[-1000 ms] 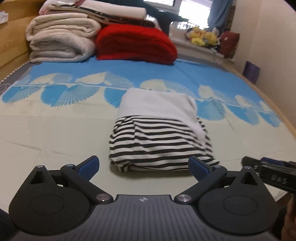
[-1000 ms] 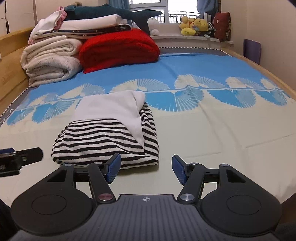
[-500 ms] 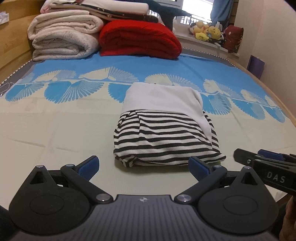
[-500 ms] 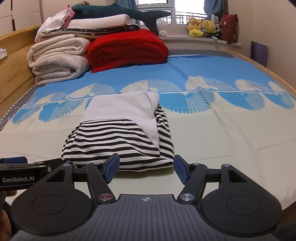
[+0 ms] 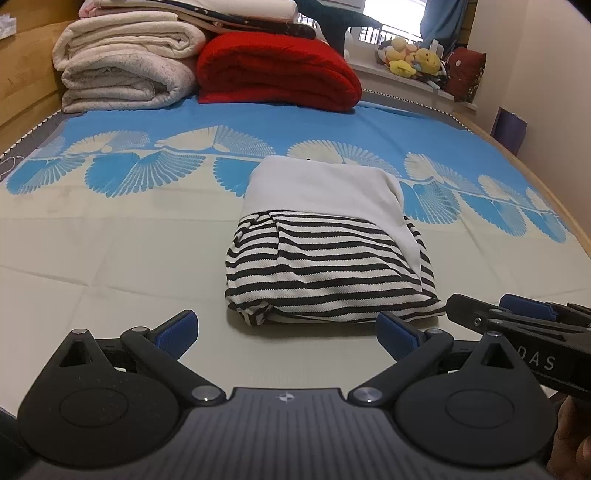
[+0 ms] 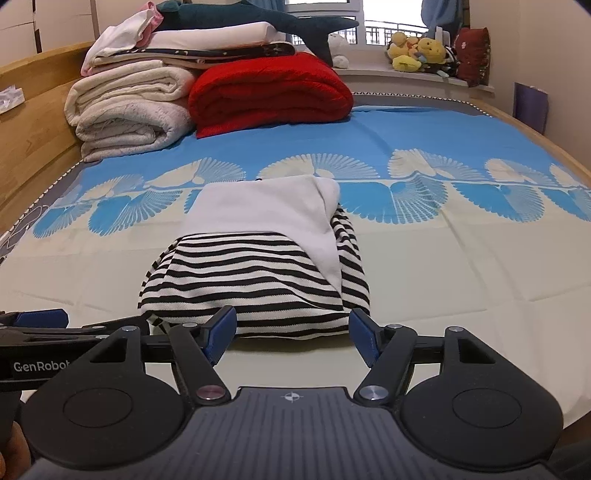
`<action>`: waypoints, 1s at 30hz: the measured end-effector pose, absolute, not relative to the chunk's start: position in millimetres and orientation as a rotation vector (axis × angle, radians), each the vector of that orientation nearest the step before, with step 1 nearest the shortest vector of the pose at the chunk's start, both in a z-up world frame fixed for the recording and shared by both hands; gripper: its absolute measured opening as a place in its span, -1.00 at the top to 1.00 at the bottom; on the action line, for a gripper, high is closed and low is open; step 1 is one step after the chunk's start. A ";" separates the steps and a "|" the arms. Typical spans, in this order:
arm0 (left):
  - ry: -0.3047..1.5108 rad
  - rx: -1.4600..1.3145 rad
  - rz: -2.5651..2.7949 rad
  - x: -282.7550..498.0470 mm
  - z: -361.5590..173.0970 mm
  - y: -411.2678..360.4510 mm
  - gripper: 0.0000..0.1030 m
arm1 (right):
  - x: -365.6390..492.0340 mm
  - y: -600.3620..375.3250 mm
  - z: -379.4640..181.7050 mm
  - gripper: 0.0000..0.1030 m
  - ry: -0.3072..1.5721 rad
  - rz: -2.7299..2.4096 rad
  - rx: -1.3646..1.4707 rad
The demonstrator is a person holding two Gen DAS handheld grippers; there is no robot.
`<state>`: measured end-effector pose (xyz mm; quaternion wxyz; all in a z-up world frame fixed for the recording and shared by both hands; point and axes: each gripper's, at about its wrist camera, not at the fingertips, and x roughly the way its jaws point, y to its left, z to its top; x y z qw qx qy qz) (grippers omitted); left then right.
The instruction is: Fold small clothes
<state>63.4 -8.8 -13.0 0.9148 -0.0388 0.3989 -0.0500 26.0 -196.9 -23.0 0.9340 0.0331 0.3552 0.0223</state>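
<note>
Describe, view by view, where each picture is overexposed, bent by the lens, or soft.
Left wrist view: window blown white, bed edge bowed by the fisheye, striped garment sharp. Right wrist view: window also washed out, wooden bed frame curved, plush toys slightly soft.

Left gripper (image 5: 286,332) and right gripper (image 6: 293,332): matte black linkage bodies, each with 2 blue-padded fingers (image 5: 177,330), silver pivot screws behind them, white "GenRobot" and "DAS" lettering on the sides.

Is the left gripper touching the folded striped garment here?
Apart. In the left wrist view the left gripper is open, and bare sheet shows between its fingertips and the striped garment.
</note>
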 end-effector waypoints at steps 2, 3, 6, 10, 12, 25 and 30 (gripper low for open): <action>0.820 -0.079 -0.102 63.6 -13.1 -9.1 -0.99 | 26.2 -196.0 -23.6 -0.34 0.728 0.047 0.066; 0.820 -0.079 -0.103 63.8 -13.2 -9.3 -0.99 | 26.4 -196.0 -23.6 -0.34 0.729 0.047 0.065; 0.822 -0.081 -0.106 63.7 -13.2 -9.7 -0.99 | 27.1 -196.9 -23.8 -0.34 0.731 0.045 0.067; 0.823 -0.082 -0.108 63.3 -13.1 -10.4 -0.99 | 27.4 -197.7 -24.7 -0.34 0.736 0.042 0.071; 0.824 -0.083 -0.112 63.7 -13.3 -9.9 -0.99 | 27.8 -198.2 -24.7 -0.34 0.737 0.042 0.071; 0.826 -0.083 -0.115 63.9 -14.2 -10.3 -0.99 | 28.3 -197.7 -25.6 -0.34 0.742 0.041 0.072; 0.827 -0.084 -0.116 63.8 -14.4 -10.8 -0.99 | 28.7 -197.2 -27.3 -0.34 0.745 0.041 0.074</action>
